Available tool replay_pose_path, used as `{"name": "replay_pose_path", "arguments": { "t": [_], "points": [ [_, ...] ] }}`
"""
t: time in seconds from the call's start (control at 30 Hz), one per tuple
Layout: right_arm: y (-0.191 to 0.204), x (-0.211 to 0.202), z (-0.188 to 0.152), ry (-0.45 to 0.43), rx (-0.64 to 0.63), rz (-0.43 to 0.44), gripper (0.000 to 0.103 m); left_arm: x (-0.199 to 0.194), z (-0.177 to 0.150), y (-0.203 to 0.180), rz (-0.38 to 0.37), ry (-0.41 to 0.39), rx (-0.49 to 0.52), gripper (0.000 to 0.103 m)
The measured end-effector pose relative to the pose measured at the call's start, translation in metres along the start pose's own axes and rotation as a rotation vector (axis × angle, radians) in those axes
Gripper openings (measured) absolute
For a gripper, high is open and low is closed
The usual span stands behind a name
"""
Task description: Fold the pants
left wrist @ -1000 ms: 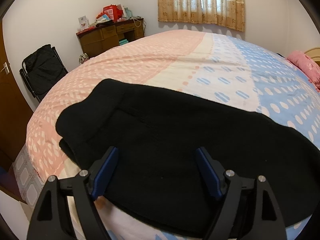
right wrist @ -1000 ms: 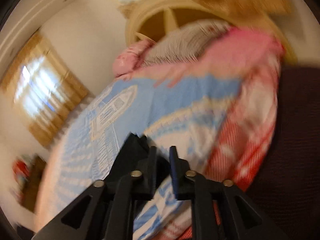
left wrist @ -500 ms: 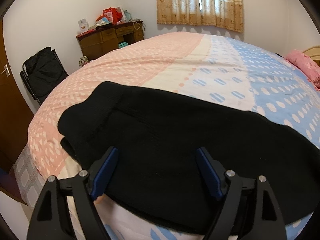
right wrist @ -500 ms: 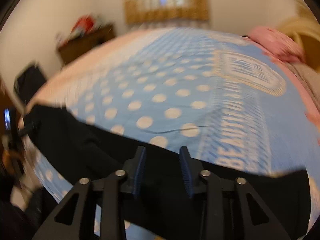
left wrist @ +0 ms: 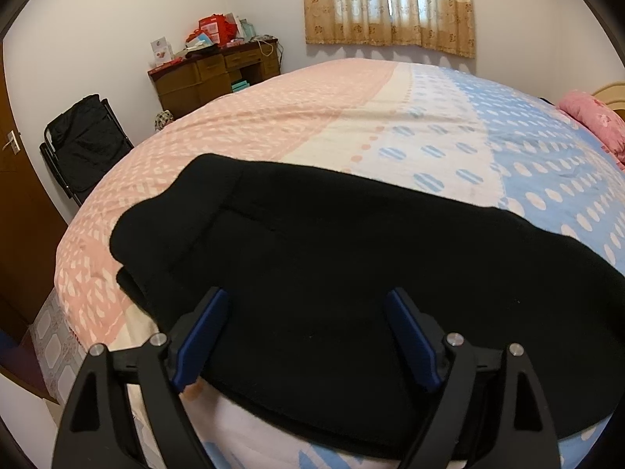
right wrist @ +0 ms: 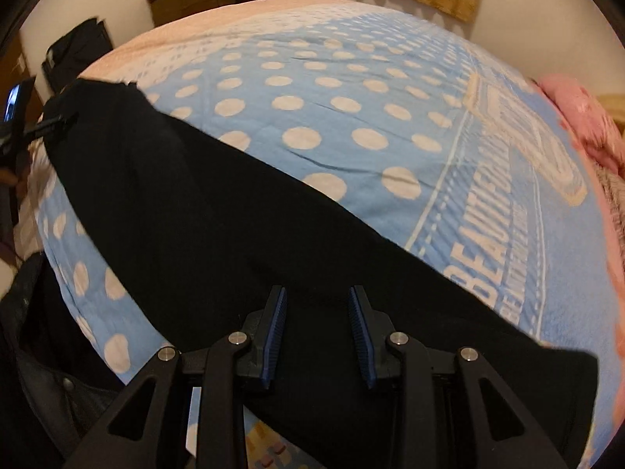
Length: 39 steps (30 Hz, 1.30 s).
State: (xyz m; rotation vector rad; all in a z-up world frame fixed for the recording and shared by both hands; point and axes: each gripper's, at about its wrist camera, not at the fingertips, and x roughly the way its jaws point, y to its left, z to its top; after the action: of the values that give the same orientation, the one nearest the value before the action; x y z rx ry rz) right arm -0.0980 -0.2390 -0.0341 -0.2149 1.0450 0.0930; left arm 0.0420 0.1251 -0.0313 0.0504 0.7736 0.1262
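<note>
Black pants lie flat along the near edge of the bed, the waist end at the left, the legs running right. In the right wrist view the pants stretch from upper left to lower right. My left gripper is open wide and empty, just above the waist part. My right gripper is open with a narrower gap, empty, above the leg part. The left gripper also shows at the far left of the right wrist view.
The bed cover is pink on the left, blue with white dots on the right. A pink pillow lies at the right. A wooden desk and a black folding chair stand beyond the bed's left side.
My right gripper swung from facing the headboard to facing the pants and opened from nearly shut. My left gripper has stayed open, with its view shifting slightly.
</note>
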Motion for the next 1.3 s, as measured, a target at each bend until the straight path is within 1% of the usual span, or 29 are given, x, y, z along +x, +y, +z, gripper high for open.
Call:
{"name": "replay_pose_path", "arguments": {
  "t": [0.13,0.27,0.3,0.37,0.4,0.43,0.47,0.53,0.57,0.6,0.67,0.73,0.77,0.8,0.87,0.9,0.93,0.97,1.07,1.1,1.13,1.17,1.2,1.23,1.27,1.3],
  "points": [
    [0.011,0.006,0.010,0.024,-0.127,-0.028,0.035,0.001,0.000,-0.001,0.002,0.002,-0.001,0.087],
    [0.024,0.012,0.010,0.039,-0.312,-0.007,0.035,0.001,0.001,-0.003,0.008,0.006,-0.007,0.087],
    [0.026,0.011,0.010,0.048,-0.355,-0.004,0.033,0.002,0.002,-0.003,0.010,0.007,-0.006,0.088],
    [0.029,0.013,0.014,0.084,-0.371,0.001,0.023,0.002,0.002,-0.004,0.009,0.009,-0.005,0.088],
    [0.031,0.013,0.015,0.091,-0.368,-0.003,0.015,0.002,0.002,-0.003,0.008,0.009,-0.004,0.088],
    [0.036,0.012,0.015,0.088,-0.371,-0.026,0.008,0.002,0.002,-0.003,0.007,0.010,-0.003,0.088],
    [0.041,0.011,0.014,0.078,-0.366,-0.057,0.006,0.002,0.002,-0.003,0.006,0.010,-0.003,0.088],
    [0.040,0.006,0.013,0.034,-0.294,-0.110,0.004,0.002,0.002,-0.003,0.007,0.009,-0.003,0.088],
    [0.034,0.002,0.014,-0.010,-0.222,-0.140,0.004,0.002,0.002,-0.003,0.008,0.009,-0.002,0.088],
    [0.023,-0.005,0.016,-0.070,-0.118,-0.172,0.004,0.002,0.002,-0.002,0.008,0.008,-0.001,0.088],
    [-0.004,-0.018,0.013,-0.188,0.113,-0.206,0.004,0.002,0.002,-0.002,0.009,0.007,-0.001,0.089],
    [-0.014,-0.022,0.007,-0.265,0.225,-0.233,0.004,0.002,0.002,-0.002,0.009,0.008,-0.002,0.089],
    [-0.015,-0.018,0.004,-0.276,0.257,-0.236,0.004,0.002,0.001,-0.002,0.010,0.007,-0.005,0.089],
    [-0.015,-0.009,0.003,-0.263,0.289,-0.238,0.004,0.002,0.001,-0.002,0.014,0.006,-0.005,0.089],
    [-0.018,0.007,0.002,-0.240,0.329,-0.218,0.004,0.002,0.001,-0.003,0.018,0.005,-0.003,0.090],
    [-0.021,0.013,0.000,-0.233,0.361,-0.182,0.004,0.002,0.001,-0.004,0.019,0.005,-0.002,0.090],
    [-0.025,0.011,0.000,-0.248,0.385,-0.163,0.004,0.002,0.002,-0.003,0.019,0.006,-0.002,0.090],
    [-0.027,0.002,-0.005,-0.278,0.416,-0.141,0.004,0.002,0.002,-0.004,0.018,0.006,-0.003,0.090],
    [-0.060,-0.043,-0.027,-0.450,0.611,-0.071,0.005,0.003,0.002,-0.004,0.010,0.010,0.000,0.090],
    [-0.071,-0.060,-0.036,-0.505,0.685,-0.062,0.007,0.003,0.001,-0.003,0.006,0.009,0.002,0.090],
    [-0.080,-0.074,-0.047,-0.536,0.744,-0.080,0.014,0.003,0.001,-0.003,0.003,0.006,0.003,0.090],
    [-0.085,-0.085,-0.057,-0.542,0.776,-0.109,0.019,0.002,0.001,-0.003,0.003,0.005,0.002,0.090],
    [-0.085,-0.094,-0.067,-0.539,0.795,-0.141,0.029,0.001,0.001,-0.004,0.007,0.002,0.000,0.090],
    [-0.082,-0.101,-0.077,-0.531,0.801,-0.163,0.036,0.000,0.001,-0.005,0.008,0.000,-0.001,0.090],
    [-0.075,-0.105,-0.087,-0.515,0.800,-0.167,0.036,-0.001,0.001,-0.006,0.003,-0.001,-0.003,0.089],
    [-0.070,-0.105,-0.092,-0.498,0.795,-0.158,0.036,-0.004,0.002,-0.008,-0.017,-0.005,-0.006,0.089]
  ]
}}
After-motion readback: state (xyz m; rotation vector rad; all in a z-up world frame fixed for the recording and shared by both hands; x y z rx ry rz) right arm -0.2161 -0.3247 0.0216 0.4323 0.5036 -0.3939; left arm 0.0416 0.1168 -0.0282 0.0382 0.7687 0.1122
